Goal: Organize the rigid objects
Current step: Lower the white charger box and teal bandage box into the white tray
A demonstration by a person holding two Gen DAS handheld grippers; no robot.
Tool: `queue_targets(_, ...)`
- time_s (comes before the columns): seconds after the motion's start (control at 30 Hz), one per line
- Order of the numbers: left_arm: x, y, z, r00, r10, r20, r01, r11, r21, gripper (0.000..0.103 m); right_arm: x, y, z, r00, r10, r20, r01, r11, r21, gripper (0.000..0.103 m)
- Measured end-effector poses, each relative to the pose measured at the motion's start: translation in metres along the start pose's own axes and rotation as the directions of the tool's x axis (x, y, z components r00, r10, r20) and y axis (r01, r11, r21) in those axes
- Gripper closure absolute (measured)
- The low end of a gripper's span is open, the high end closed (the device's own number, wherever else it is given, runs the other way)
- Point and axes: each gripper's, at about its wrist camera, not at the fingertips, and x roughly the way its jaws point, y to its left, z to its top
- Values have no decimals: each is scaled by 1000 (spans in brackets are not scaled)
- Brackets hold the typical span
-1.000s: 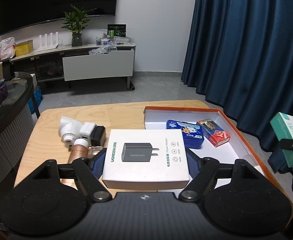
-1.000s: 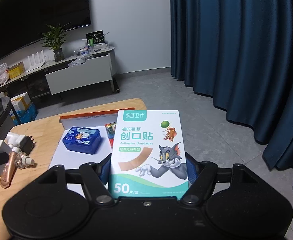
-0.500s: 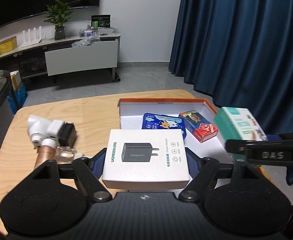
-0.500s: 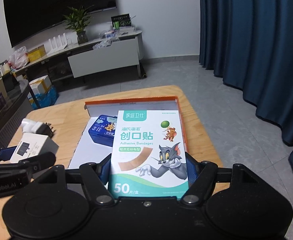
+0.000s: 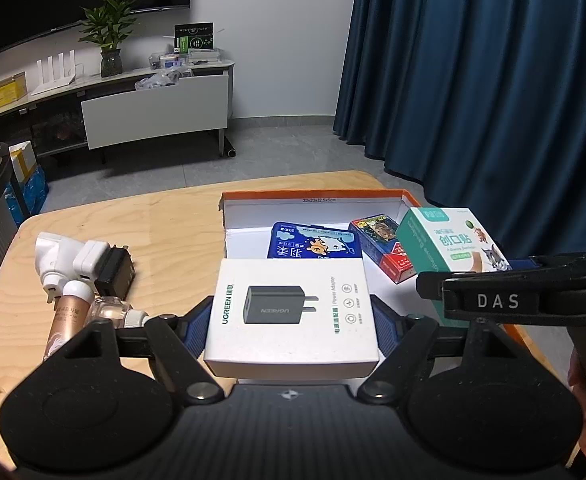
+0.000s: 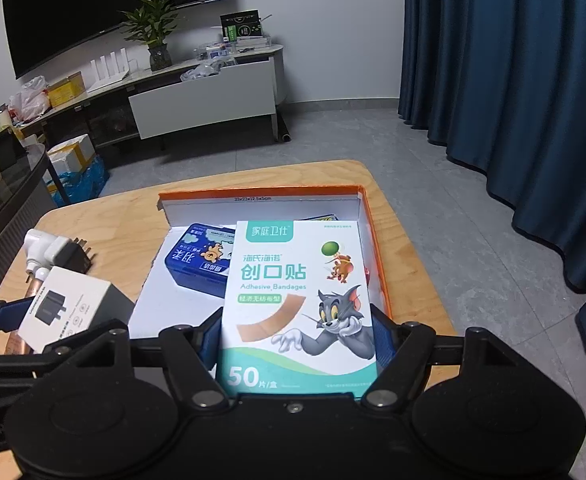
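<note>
Both jaws grip boxes over a wooden table (image 5: 165,216). Left gripper (image 5: 292,320) clamps a white charger box (image 5: 291,312); right gripper (image 6: 296,336) clamps a bandage box (image 6: 297,300), seemingly above the orange-rimmed tray (image 6: 261,192).

- Room dim, cool bluish cast; soft light from overhead.
- White power adapter box (image 5: 291,312) and bandage box (image 6: 297,304) are the brightest surfaces, sharp and readable.
- Curtain (image 5: 481,80) folds sink into deep shadow.
- Strong fisheye bowing; corners vignetted black.
- Television (image 6: 105,8) is near-black, with faint reflections.
</note>
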Motion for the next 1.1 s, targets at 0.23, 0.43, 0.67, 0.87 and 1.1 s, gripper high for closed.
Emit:
queue_targets(0.23,3,0,0,1000,4,-5,-4,1000,-4,24,4,1,1,1000,-9,-10,9,1000,2,19)
queue_targets(0.43,3,-1,1,1000,7,-7,-7,1000,-5,24,7,3,1,1000,-10,-17,10,1000,3,19)
queue_targets(0.67,5,-1,1,1000,8,-8,-8,1000,-6,24,8,3,2,1000,-12,-19,12,1000,6,19)
queue_targets(0.87,5,-2,1,1000,9,-8,-9,1000,-5,24,8,4,2,1000,-12,-22,13,1000,6,19)
queue_targets(1.1,5,-4,1,1000,11,-7,-11,1000,-1,24,9,3,2,1000,-13,-22,13,1000,6,19)
